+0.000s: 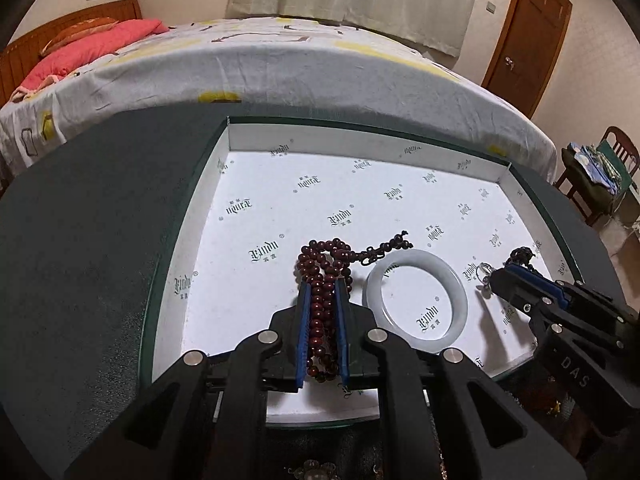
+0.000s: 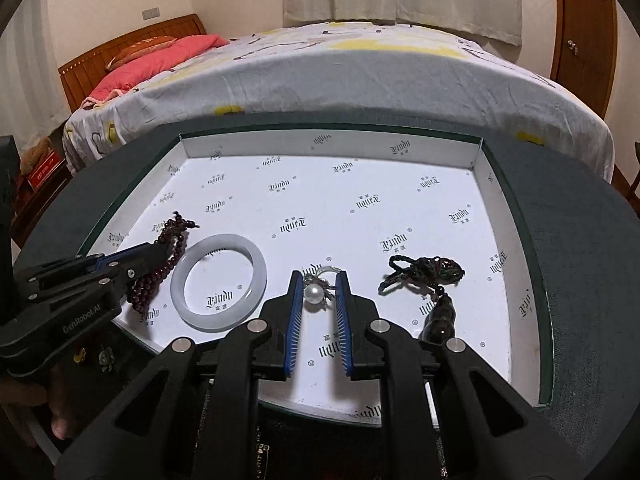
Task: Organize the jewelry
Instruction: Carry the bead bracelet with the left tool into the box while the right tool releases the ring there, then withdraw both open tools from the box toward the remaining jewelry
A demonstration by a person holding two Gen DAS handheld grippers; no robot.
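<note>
A white-lined box (image 1: pixel 280 136) (image 2: pixel 328 146) lies open on the dark table. My left gripper (image 1: pixel 323 286) is shut on a dark red bead bracelet (image 1: pixel 322 312), whose far end rests on the lining; it also shows in the right wrist view (image 2: pixel 154 276). A pale jade bangle (image 1: pixel 416 294) (image 2: pixel 219 282) lies flat just right of it. My right gripper (image 2: pixel 318 276) is open around a pearl ring (image 2: pixel 315 293), with its jaws either side and apart from it. A dark corded pendant (image 2: pixel 434 276) lies to the right.
The dark green table (image 1: pixel 88 248) (image 2: pixel 580 264) surrounds the box. A bed with a patterned sheet (image 1: pixel 280 68) stands behind it. A wooden door (image 1: pixel 524 32) and a chair with clutter (image 1: pixel 592 176) are at the right. More trinkets (image 2: pixel 104 360) lie near the front edge.
</note>
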